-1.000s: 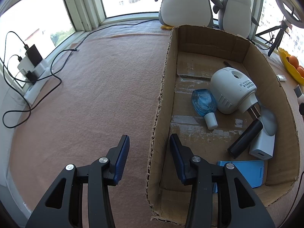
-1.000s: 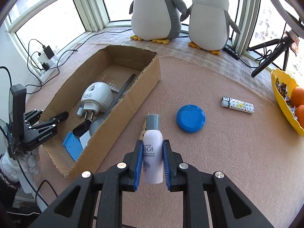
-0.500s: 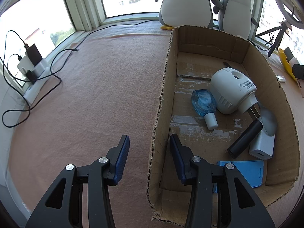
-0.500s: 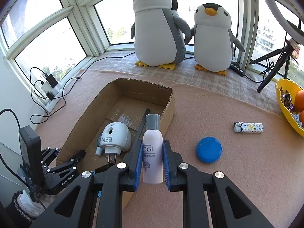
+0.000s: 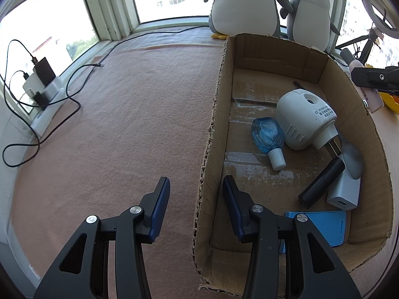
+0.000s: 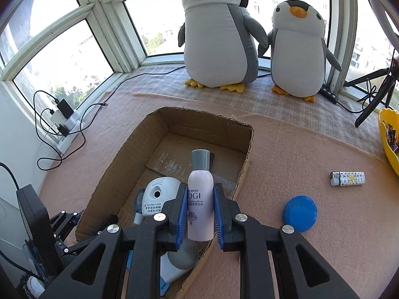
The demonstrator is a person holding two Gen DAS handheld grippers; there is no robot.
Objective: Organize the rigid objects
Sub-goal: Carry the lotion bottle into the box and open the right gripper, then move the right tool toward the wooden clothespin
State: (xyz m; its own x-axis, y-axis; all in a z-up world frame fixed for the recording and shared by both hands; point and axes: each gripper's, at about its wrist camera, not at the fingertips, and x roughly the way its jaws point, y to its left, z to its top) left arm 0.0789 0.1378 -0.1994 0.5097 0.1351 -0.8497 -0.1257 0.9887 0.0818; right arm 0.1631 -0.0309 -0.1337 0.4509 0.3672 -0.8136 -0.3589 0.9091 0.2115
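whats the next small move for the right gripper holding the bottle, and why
Probably lower it and let go. The right gripper is shut on the pale pink bottle with a grey cap, which is over the open cardboard box, above the white plug-in device. Aiming for the bare floor farther in looks safest.

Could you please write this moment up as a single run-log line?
right gripper: shut on bottle, over box | left gripper: jaws astride box wall | outside box: blue lid, lighter
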